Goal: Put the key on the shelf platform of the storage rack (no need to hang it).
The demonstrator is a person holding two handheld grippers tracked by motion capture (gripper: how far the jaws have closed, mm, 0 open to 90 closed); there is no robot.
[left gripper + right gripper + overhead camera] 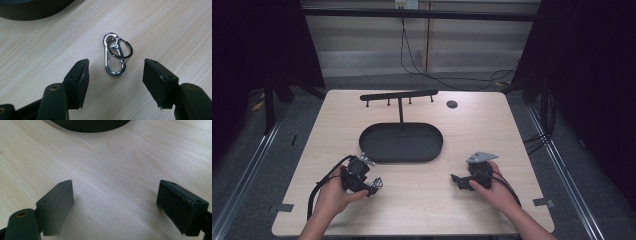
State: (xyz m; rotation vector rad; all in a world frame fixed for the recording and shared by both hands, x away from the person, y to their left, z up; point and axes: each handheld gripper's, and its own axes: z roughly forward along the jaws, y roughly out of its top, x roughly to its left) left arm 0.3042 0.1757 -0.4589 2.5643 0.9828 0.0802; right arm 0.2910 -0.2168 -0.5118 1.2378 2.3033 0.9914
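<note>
A silver carabiner (113,63) with a dark key ring (125,50) clipped to it lies flat on the pale wooden table. My left gripper (116,66) is open just above the wood, with one jaw on either side of the carabiner and neither touching it. In the high view the left gripper (372,186) sits at the front left, below the tray's left end. My right gripper (460,181) rests at the front right, held by a hand and pointing left. The right gripper (116,186) is open over bare wood with nothing between its jaws.
A black oval tray (377,152) lies in the middle of the table, and its rim (32,11) is close to both grippers. Behind it stands a black T-shaped rack (399,95) with several small hooks. A dark round spot (452,104) marks the back right.
</note>
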